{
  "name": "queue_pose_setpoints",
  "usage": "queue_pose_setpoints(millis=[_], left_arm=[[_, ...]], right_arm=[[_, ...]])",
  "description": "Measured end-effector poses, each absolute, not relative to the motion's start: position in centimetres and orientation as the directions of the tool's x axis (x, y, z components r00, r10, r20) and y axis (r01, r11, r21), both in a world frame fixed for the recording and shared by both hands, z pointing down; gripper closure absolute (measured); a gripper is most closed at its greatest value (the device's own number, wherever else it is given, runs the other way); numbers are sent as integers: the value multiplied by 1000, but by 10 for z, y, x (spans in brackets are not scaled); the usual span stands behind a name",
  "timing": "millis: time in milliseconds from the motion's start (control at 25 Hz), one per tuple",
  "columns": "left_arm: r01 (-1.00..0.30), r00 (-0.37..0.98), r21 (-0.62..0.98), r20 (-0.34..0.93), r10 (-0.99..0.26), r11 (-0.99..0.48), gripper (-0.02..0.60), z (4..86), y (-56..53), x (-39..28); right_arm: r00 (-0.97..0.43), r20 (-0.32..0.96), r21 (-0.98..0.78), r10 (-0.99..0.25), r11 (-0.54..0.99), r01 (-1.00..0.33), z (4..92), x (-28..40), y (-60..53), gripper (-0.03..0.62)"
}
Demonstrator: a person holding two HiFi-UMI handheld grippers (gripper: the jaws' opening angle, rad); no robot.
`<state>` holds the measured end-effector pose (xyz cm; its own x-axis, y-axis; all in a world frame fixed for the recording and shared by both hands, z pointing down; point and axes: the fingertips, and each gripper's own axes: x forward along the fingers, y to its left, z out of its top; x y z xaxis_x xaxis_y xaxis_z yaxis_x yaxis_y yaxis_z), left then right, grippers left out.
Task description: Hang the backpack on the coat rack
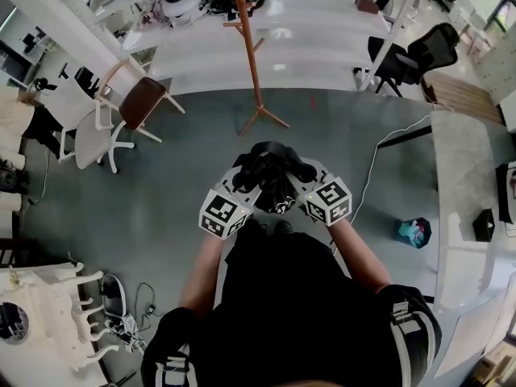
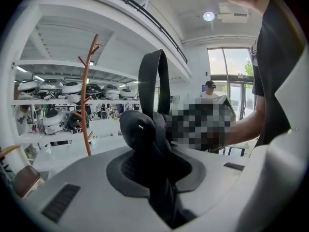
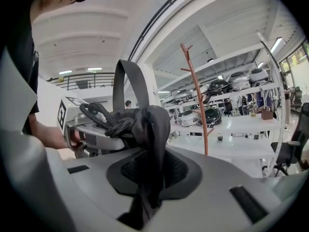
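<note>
Head view shows the backpack (image 1: 270, 172) at frame centre, carried between both grippers in front of the person, clear of the floor. Left gripper (image 1: 248, 185) has its jaws narrow and clamped on the bag's black fabric; right gripper (image 1: 295, 182) is likewise pinched on a fold of fabric, next to a bundle of cord. The carry loop (image 2: 153, 76) stands upright above the bag in both gripper views. The rack (image 1: 251, 55) stands at upper centre, well apart from the bag. Assessment: the carry-to-rack step is in hand and hanging has not begun. The next move likely calls for closing on the rack, raising the bag, and passing the loop over a peg.
</note>
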<state>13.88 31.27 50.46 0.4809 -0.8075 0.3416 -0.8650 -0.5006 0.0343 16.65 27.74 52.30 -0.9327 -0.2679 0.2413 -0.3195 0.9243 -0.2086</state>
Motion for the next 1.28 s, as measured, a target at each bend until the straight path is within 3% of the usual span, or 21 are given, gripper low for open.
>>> queue_pose_setpoints(millis=[600, 1280], left_arm=[[-844, 515, 41, 342, -786, -535, 491, 506, 301, 117], [-790, 592, 66, 340, -731, -609, 491, 506, 243, 46]], right_arm=[[-918, 252, -227, -305, 904, -363, 525, 146, 268, 522], [-881, 276, -227, -383, 865, -448, 524, 78, 212, 522]])
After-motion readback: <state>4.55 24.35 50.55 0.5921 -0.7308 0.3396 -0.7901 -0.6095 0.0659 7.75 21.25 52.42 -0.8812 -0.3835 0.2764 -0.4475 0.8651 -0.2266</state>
